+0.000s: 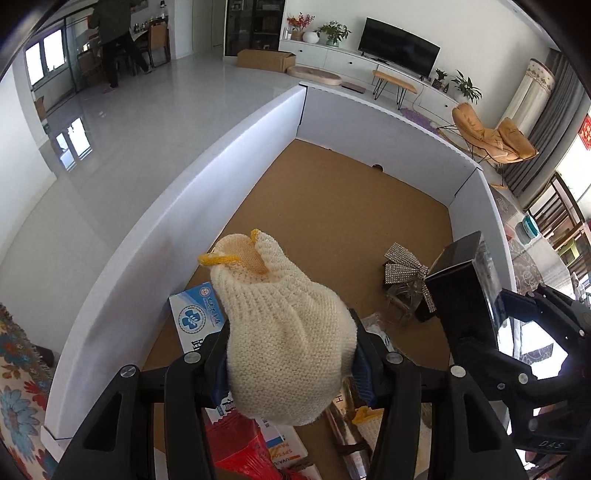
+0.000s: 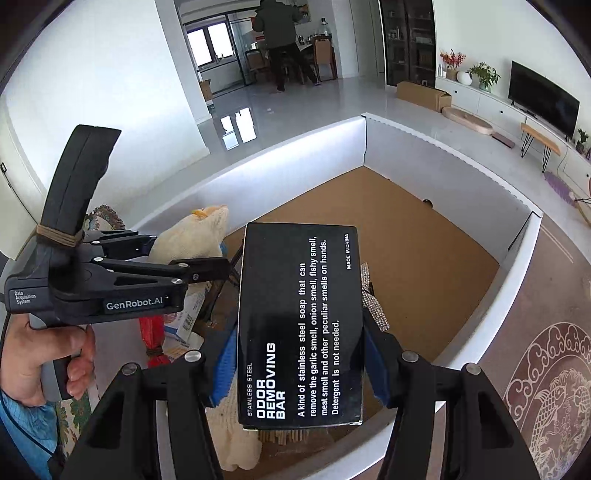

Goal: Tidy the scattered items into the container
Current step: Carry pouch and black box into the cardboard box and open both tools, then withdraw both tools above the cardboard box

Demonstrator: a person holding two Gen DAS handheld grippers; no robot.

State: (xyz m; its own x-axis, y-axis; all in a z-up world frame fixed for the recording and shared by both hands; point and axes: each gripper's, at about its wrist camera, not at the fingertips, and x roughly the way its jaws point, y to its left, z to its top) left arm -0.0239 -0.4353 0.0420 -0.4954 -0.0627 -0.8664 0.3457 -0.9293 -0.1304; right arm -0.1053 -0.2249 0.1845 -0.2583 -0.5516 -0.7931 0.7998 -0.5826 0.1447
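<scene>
My left gripper [image 1: 291, 365] is shut on a cream knitted glove [image 1: 284, 332] with a yellow cuff edge, held above the near end of the white-walled box [image 1: 184, 221] with a brown floor. My right gripper [image 2: 299, 365] is shut on a black odor removing bar box [image 2: 299, 325], held over the same box [image 2: 517, 258]. The black box shows at the right in the left wrist view [image 1: 461, 291]. The left gripper with the glove [image 2: 192, 236] shows at the left in the right wrist view.
Inside the box lie a blue-and-white carton [image 1: 195, 317], a red packet [image 1: 240, 446], a rhinestone bow [image 1: 404, 269] and another glove [image 2: 232, 435]. A patterned cloth [image 1: 18, 369] lies left of the box. A person stands far back [image 2: 280, 33].
</scene>
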